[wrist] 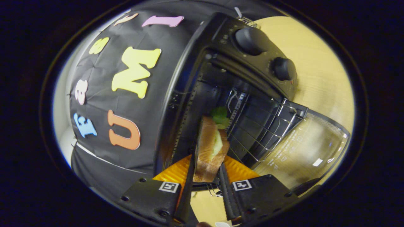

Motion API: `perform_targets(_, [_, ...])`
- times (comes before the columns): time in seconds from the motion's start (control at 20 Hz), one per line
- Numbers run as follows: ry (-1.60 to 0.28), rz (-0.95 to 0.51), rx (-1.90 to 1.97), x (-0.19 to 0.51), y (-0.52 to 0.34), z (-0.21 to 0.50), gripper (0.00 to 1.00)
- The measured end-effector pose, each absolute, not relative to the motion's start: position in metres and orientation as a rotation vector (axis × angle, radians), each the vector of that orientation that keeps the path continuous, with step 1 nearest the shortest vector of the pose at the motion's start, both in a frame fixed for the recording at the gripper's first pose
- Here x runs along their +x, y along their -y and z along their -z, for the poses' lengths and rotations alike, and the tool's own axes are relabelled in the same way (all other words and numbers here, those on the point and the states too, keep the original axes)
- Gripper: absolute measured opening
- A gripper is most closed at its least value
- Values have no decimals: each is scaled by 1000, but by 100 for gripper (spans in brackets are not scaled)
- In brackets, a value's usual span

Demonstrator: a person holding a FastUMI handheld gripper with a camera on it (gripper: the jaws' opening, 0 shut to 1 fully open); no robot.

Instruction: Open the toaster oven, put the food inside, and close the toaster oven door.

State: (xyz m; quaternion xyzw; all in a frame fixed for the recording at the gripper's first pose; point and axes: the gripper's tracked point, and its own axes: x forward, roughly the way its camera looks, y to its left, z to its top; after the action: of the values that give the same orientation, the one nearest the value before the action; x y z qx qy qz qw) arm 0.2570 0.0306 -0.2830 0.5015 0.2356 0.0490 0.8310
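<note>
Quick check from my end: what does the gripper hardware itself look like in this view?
The tongs are two long, narrow flat blades. Each is mounted on a black block held by dark screws and carrying a square black-and-white marker. Ribbed orange panels sit between block and blade.

A sandwich (210,148) of tan bread with green filling stands on edge between the gripper (206,171) fingers, which press on both its sides. Just ahead, a black toaster oven (221,78) stands open, its glass door (311,148) dropped flat, wire rack (268,126) showing inside.
</note>
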Motion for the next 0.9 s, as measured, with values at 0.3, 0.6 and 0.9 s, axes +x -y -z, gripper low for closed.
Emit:
perform_targets(0.3, [-701,-102,721,226,-38,300,83])
perform_targets(0.6, [-764,-160,403,173,-28,295,91])
perform_targets(0.9, [-770,-164,191,110,-17,284,96])
